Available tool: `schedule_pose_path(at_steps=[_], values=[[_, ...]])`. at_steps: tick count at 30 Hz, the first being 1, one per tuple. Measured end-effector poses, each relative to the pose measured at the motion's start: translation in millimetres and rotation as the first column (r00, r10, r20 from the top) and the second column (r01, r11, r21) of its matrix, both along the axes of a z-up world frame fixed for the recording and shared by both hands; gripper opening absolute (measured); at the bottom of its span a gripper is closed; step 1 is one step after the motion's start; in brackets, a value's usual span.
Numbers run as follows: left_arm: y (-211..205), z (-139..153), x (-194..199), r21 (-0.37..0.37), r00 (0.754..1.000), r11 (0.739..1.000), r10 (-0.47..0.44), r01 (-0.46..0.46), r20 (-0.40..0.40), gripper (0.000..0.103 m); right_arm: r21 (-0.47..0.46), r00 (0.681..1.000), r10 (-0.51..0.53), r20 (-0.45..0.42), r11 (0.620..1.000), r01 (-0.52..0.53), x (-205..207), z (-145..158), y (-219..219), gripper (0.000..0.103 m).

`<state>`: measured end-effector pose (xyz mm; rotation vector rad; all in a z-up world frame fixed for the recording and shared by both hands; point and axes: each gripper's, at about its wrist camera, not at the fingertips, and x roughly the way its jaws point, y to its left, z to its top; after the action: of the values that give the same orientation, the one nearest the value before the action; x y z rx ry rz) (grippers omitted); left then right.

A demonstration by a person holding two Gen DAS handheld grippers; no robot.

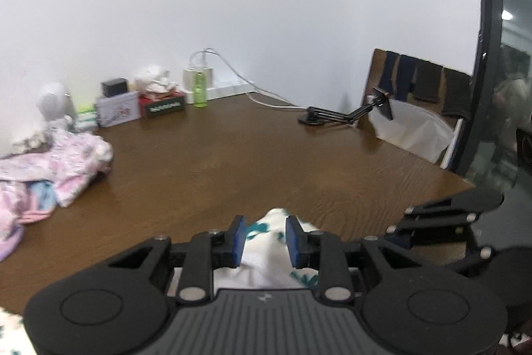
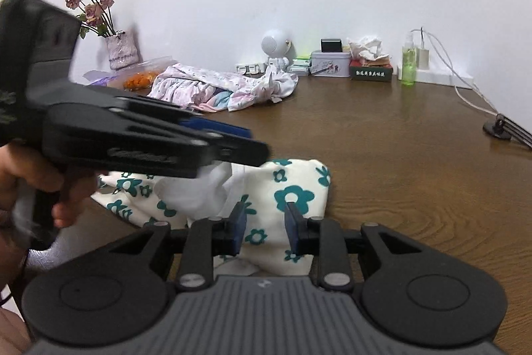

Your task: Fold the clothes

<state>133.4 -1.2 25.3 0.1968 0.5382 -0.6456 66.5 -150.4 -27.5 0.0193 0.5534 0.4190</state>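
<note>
A white garment with teal flowers (image 2: 292,188) lies on the brown table (image 2: 399,155) near its front edge. My right gripper (image 2: 266,228) sits low over the garment's near edge, its blue pads shut on a fold of it. My left gripper (image 2: 252,152) comes in from the left in a person's hand (image 2: 33,182), and a bunch of white cloth rises to its tip. In the left wrist view that gripper (image 1: 266,238) has the flowered cloth (image 1: 266,228) peaked between its pads, shut on it. The right gripper (image 1: 412,215) shows side-on at the right.
A heap of pink patterned clothes (image 2: 216,85) lies at the back left. Along the wall stand a vase of roses (image 2: 121,52), a white speaker figure (image 2: 276,49), tins, a tissue box (image 2: 370,72) and a green bottle (image 2: 408,65). A black phone arm (image 1: 332,115) is at the far right.
</note>
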Motion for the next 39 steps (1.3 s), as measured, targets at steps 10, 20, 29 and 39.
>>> schedule_pose_path(at_steps=[10,20,29,39], values=[[-1,-25,8,0.043,0.995,0.996,0.08,-0.078,-0.051,0.023,-0.05,1.0,0.017,-0.022,0.999,-0.018,7,-13,13,0.026],[33,15,-76,-0.134,0.955,0.953,0.284,-0.271,0.087,0.099,0.027,0.997,0.056,0.049,0.998,-0.057,-19,25,-9,0.094],[46,16,-140,-0.191,0.91,0.901,0.409,-0.391,0.069,0.103,0.044,0.999,-0.024,0.032,0.999,0.023,-51,33,-12,0.103],[54,13,-167,-0.187,0.901,0.891,0.43,-0.414,0.056,0.103,0.105,0.997,-0.079,-0.026,0.991,0.081,-63,32,-23,0.103]])
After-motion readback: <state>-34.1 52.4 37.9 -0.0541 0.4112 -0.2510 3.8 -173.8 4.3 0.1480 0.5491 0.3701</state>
